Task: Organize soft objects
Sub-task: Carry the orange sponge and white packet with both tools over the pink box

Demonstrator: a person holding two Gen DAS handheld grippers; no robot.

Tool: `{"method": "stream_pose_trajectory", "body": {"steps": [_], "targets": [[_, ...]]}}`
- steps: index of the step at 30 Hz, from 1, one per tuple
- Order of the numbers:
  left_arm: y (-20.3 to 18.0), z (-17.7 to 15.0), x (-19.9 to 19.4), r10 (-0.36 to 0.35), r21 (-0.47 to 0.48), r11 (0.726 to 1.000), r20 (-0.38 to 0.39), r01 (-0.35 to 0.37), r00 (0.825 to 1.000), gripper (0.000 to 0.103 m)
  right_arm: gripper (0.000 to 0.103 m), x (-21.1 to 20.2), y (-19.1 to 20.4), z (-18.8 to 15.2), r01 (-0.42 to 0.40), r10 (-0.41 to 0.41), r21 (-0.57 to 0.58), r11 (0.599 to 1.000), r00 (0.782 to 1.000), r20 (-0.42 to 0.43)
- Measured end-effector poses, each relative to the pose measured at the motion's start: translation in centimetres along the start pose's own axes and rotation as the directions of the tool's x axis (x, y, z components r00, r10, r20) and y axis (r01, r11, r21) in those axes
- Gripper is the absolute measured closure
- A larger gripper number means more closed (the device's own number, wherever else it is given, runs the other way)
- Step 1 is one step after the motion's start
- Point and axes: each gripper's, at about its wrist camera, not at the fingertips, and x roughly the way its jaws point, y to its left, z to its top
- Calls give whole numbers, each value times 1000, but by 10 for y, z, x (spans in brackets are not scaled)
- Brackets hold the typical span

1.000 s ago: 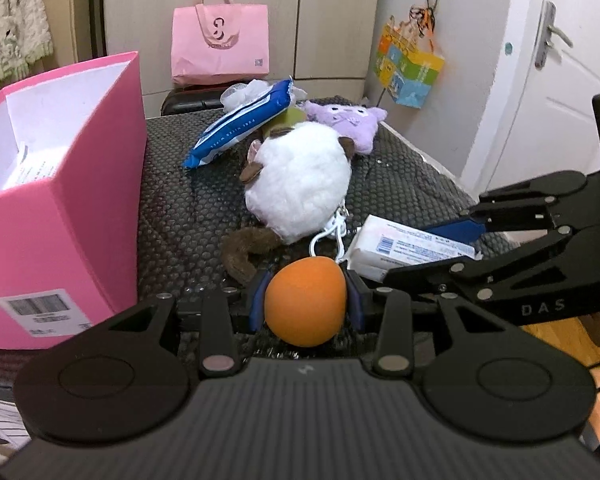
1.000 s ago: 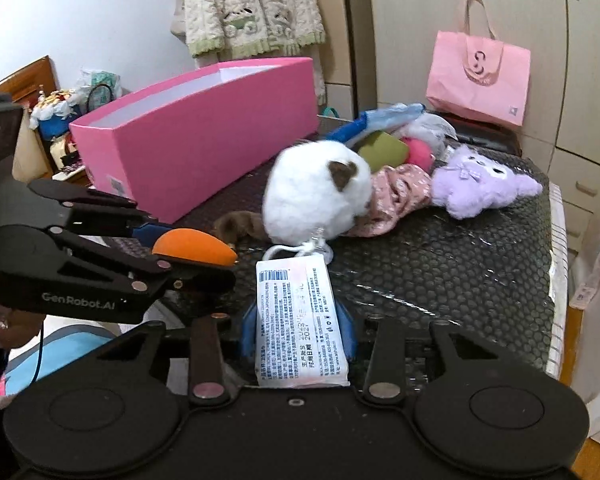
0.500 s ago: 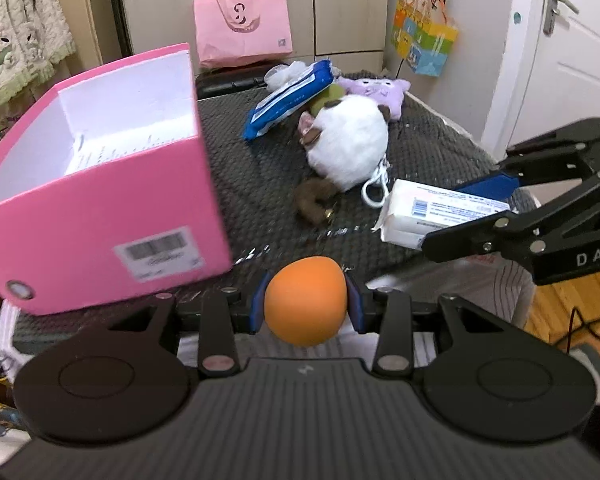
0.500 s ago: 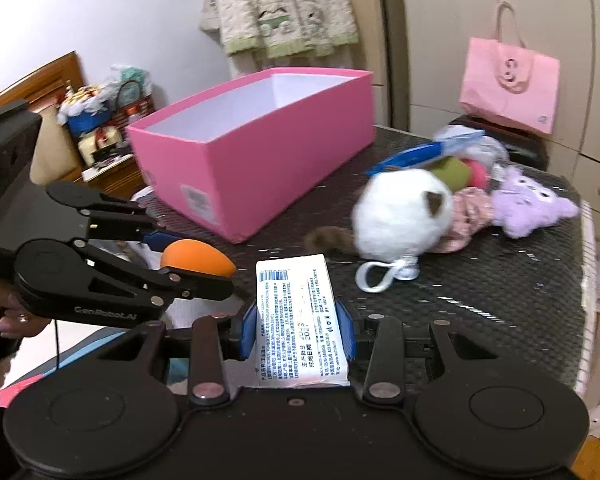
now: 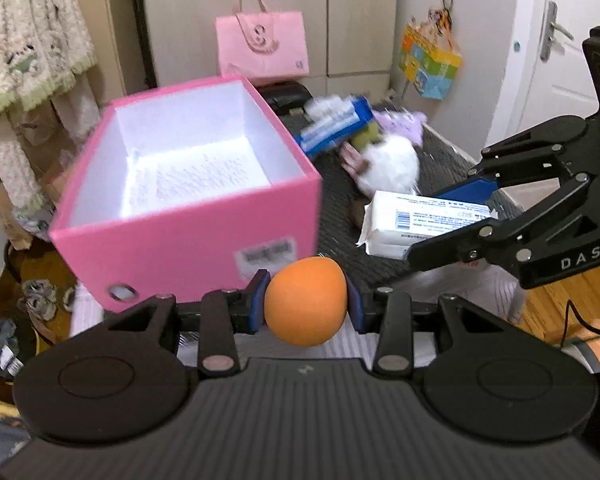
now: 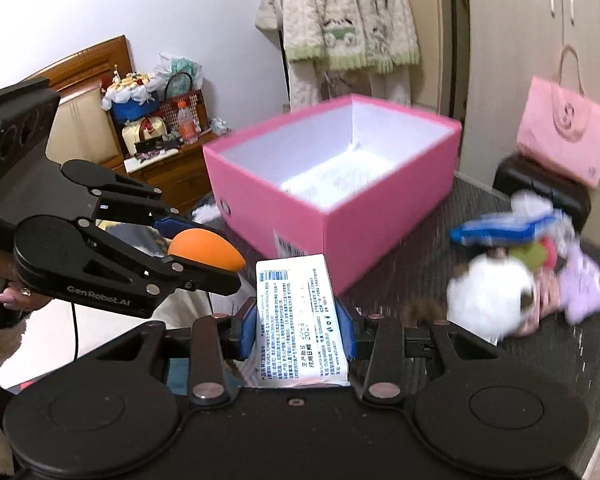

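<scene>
My left gripper (image 5: 306,309) is shut on an orange soft ball (image 5: 305,301), held in the air in front of the near wall of the open pink box (image 5: 188,248). My right gripper (image 6: 296,326) is shut on a white tissue pack (image 6: 298,316), also lifted, to the right of the left gripper. The ball also shows in the right wrist view (image 6: 204,250), and the pack in the left wrist view (image 5: 420,220). The box (image 6: 380,204) holds only white paper. A white plush (image 6: 492,292), a purple plush (image 6: 588,284) and a blue pack (image 6: 512,230) lie on the dark table.
A pink bag (image 5: 262,48) stands on a black case behind the table. Clothes (image 6: 348,24) hang at the back. A wooden cabinet with clutter (image 6: 156,120) is at the left. A white door (image 5: 556,52) is at the right. The table mat (image 6: 540,368) is dark and dotted.
Both grippers have risen and pulled back from the table with their loads. The view now looks down into the pink box from its near end. The plush pile lies farther off.
</scene>
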Motion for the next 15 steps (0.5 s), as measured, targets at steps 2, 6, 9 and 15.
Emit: {"method": "stream_pose_trajectory", "body": {"steps": [2,6,9,15], "targets": [[10,9,-4,16,0,1000,26,-16,1000,64,57,3,0,13,7,-7,-3,1000,1000,22],[32,32,-7,21,-15,1000,81,-20,997,64,57,14,-2,43,42,-41,-20,999,997,67],[52,50,3,19,-45,999,79,-15,997,63,57,29,-7,64,35,-33,-28,999,997,76],[84,85,48,60,-42,997,2,-60,998,63,57,75,-21,103,46,-44,-58,997,998,41]]}}
